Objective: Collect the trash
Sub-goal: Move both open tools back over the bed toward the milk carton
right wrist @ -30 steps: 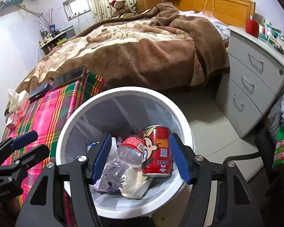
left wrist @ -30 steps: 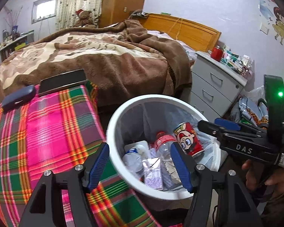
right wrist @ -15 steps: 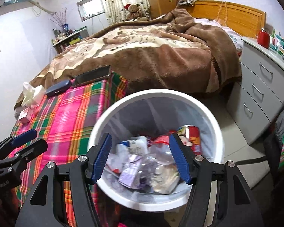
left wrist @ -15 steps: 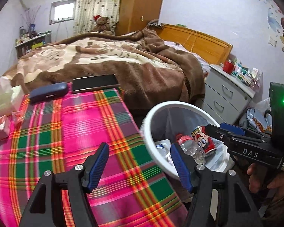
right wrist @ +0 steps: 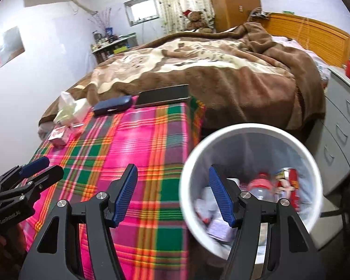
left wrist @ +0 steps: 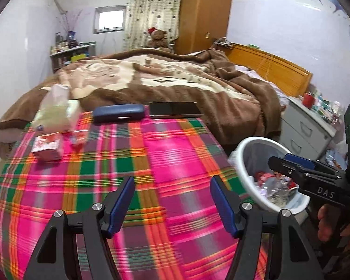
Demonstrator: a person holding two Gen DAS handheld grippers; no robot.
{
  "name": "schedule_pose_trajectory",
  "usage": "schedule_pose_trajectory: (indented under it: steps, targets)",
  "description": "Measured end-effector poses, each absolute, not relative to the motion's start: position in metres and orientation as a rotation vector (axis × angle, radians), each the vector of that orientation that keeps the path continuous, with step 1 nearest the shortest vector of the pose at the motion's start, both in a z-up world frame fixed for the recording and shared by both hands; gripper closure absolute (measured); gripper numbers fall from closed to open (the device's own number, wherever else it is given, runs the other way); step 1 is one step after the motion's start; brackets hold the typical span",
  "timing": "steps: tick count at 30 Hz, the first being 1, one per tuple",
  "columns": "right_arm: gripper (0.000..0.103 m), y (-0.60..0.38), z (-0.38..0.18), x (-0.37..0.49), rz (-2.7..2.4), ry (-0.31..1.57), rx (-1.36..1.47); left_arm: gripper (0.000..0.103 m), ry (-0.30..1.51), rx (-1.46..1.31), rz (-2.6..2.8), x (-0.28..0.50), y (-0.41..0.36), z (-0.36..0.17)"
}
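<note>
My left gripper [left wrist: 172,186] hangs open over the pink plaid tablecloth [left wrist: 175,149], nothing between its blue pads. A small red-and-white carton [left wrist: 47,147] and a crumpled clear wrapper [left wrist: 78,138] lie at the table's far left, next to a soft tissue pack [left wrist: 56,112]. My right gripper [right wrist: 172,175] is open too, straddling the table's edge and the white bin [right wrist: 245,128]. A red can [right wrist: 289,182] and a plastic bottle [right wrist: 261,186] lie in the bin among other trash. Each view shows the other gripper, the right gripper [left wrist: 278,159] and the left gripper [right wrist: 53,166].
A blue glasses case [left wrist: 117,113] and a dark phone [left wrist: 175,109] rest at the table's far edge. Behind is a bed with a brown blanket [left wrist: 186,86]. A grey drawer cabinet [left wrist: 303,128] stands right of the bin [left wrist: 245,144].
Both grippers swung left, away from the bin and over the plaid table. The bin slid to the right in both views; the carton and tissue pack came into sight. Jaws stayed the same.
</note>
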State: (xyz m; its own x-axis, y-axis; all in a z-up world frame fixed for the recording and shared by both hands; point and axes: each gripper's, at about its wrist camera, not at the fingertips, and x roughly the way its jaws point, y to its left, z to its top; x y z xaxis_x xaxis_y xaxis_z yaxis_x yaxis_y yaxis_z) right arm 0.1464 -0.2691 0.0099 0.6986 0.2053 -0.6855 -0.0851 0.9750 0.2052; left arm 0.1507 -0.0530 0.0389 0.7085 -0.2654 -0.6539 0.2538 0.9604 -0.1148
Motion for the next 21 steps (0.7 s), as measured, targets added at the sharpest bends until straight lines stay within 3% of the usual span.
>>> schedule_pose_trajectory:
  steps: [21]
  targets:
    - [0.038,-0.148,0.001,0.201,0.323,0.811,0.034,0.036,0.743,-0.113,-0.065,0.199,0.11,0.024]
